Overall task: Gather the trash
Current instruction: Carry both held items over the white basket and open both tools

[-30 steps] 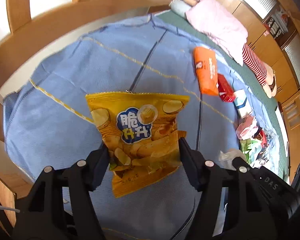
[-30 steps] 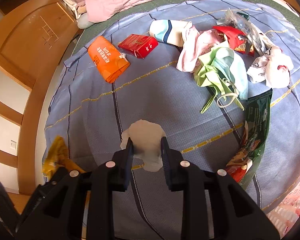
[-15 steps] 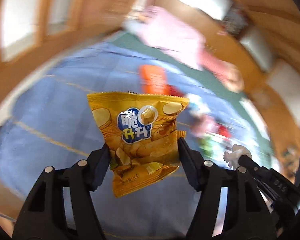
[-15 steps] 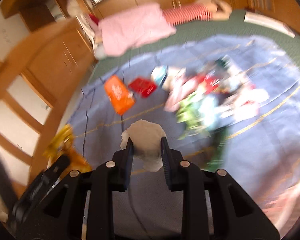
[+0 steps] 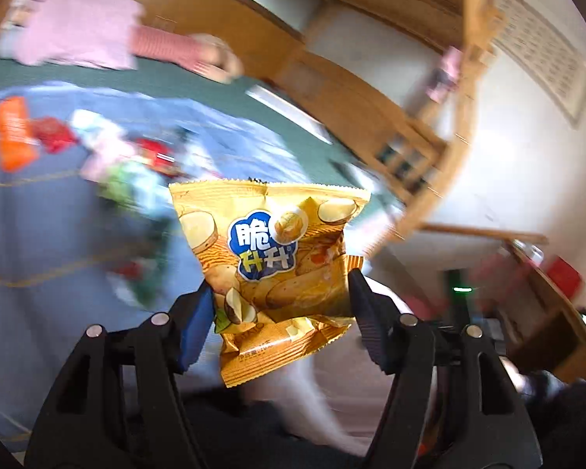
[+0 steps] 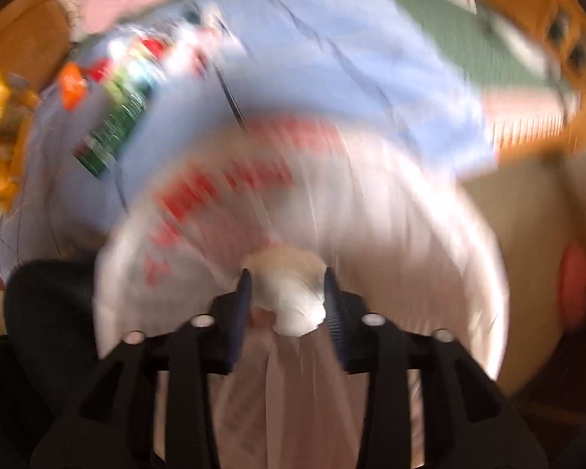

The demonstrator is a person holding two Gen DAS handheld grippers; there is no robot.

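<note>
A yellow chip bag (image 5: 271, 262) is clamped upright between the fingers of the left gripper (image 5: 279, 305), above a blue bedspread (image 5: 39, 215) strewn with wrappers. A crumpled white tissue (image 6: 289, 293) is seen between the fingers of the right gripper (image 6: 287, 297), whose jaws have just been opening over what seems, through blur, a white plastic bag (image 6: 390, 234); the pads look barely apart from it.
</note>
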